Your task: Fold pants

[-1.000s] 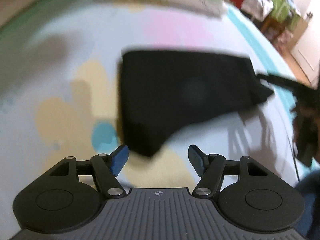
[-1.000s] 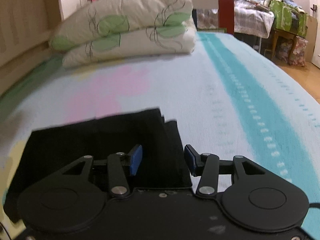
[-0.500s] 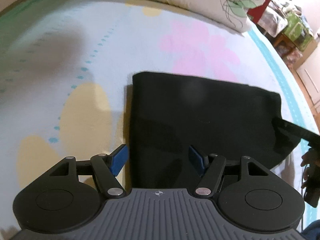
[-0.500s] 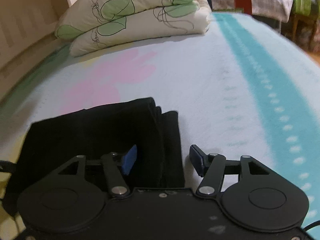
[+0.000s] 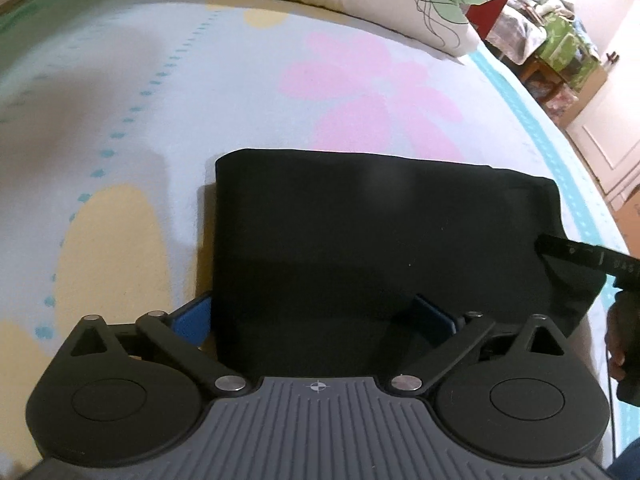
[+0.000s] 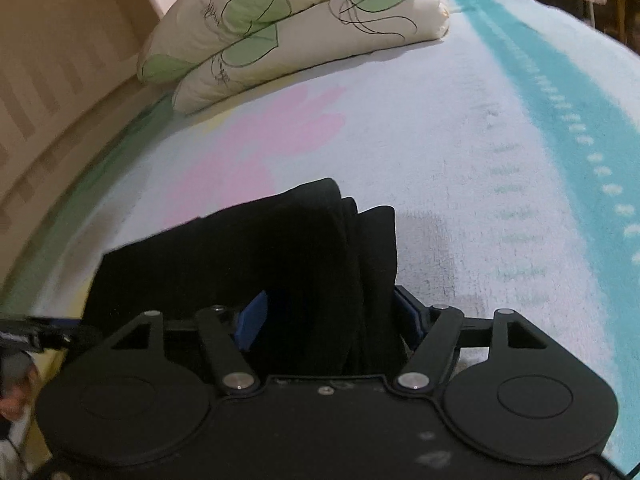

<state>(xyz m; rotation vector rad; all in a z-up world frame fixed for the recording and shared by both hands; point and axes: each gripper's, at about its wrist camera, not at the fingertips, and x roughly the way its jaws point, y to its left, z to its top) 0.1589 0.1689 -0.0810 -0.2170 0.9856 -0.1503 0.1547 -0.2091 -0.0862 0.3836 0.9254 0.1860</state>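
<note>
Both grippers now closer over the folded black pants (image 5: 360, 248), left gripper (image 5: 312, 316) jaws apart straddling its left edge, right gripper (image 6: 328, 316) jaws apart around stacked folds, floral bedsheet (image 5: 160, 100) beneath

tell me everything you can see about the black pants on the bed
The black pants lie folded into a flat, roughly rectangular stack on the pastel flowered bedspread, matte soft fabric with no visible print. In the right wrist view several layered fold edges show at their right end. The left claw straddles their near left corner and the right claw straddles the layered end, both with jaws spread.
</note>
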